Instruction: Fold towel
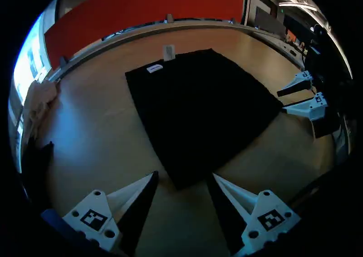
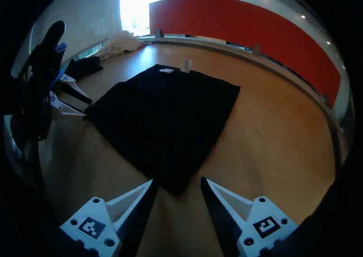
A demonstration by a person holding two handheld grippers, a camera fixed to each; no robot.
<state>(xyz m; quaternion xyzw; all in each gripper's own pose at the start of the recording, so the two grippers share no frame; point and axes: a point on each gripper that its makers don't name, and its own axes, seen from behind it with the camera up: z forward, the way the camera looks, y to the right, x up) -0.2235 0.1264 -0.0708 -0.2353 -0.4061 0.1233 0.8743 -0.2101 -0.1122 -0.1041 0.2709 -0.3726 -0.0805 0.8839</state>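
Black towel (image 1: 199,111) — flat on table (image 1: 90,134).
We hold left gripper (image 1: 183,174), right gripper (image 2: 178,180): claws apart, at its corners.

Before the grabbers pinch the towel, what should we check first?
1. Towel spread flat on the table: ok.
2. Left gripper open: ok.
3. Right gripper open: ok.
4. A towel corner sits just ahead of each open gripper: ok.
5. Grippers low enough to pinch the cloth: cannot tell.
6. White tag near the far edge sewn on, not loose: cannot tell.
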